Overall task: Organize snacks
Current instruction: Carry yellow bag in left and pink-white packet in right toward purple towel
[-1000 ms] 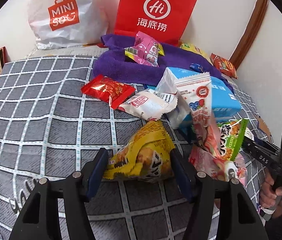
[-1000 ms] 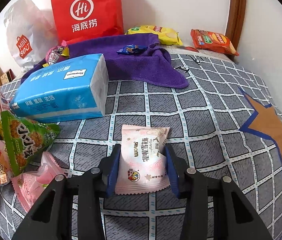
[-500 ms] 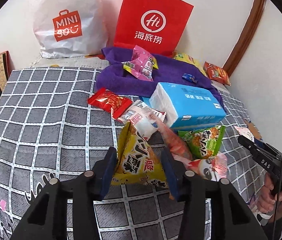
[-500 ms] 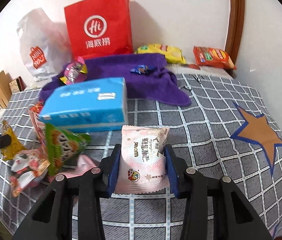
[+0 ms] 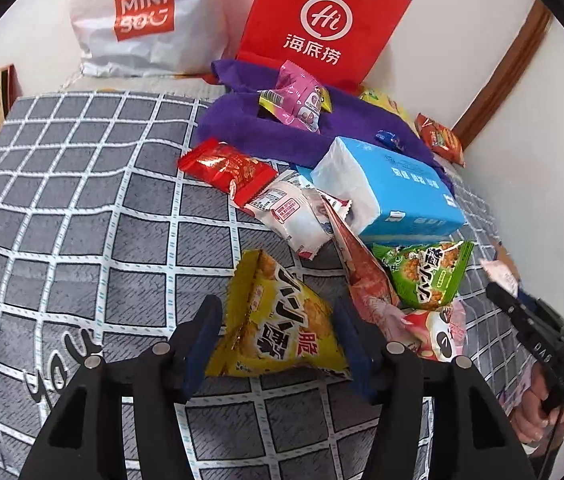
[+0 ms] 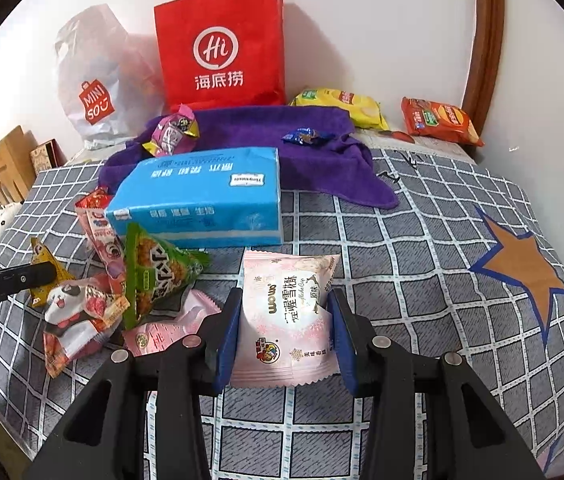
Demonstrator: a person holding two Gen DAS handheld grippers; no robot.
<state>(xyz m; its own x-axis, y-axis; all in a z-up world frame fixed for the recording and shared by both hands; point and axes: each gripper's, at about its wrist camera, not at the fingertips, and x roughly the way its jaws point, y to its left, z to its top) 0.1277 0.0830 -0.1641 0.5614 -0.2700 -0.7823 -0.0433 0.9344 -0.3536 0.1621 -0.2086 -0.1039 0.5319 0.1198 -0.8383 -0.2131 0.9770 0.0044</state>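
My left gripper (image 5: 278,320) is shut on a yellow triangular snack bag (image 5: 278,324), held above the checked bedspread (image 5: 82,200). My right gripper (image 6: 283,312) is shut on a pale pink snack packet (image 6: 285,320), also lifted. A pile of snacks lies between them: a green triangular bag (image 5: 425,272) (image 6: 158,268), a panda packet (image 6: 70,312), a white packet (image 5: 293,216) and a red packet (image 5: 226,168). The right gripper's handle shows at the right edge of the left wrist view (image 5: 541,344).
A blue tissue pack (image 6: 202,196) lies by a purple towel (image 6: 258,136) holding a pink candy bag (image 6: 170,132) and a small blue sweet (image 6: 301,136). A red paper bag (image 6: 218,48) and a white Miniso bag (image 6: 94,92) stand at the wall. Yellow (image 6: 345,104) and orange (image 6: 437,120) chip bags lie at the back right.
Both grippers have risen and pulled back with their packets, so the snack pile and tissue pack look farther away. Both stay shut on their packets.
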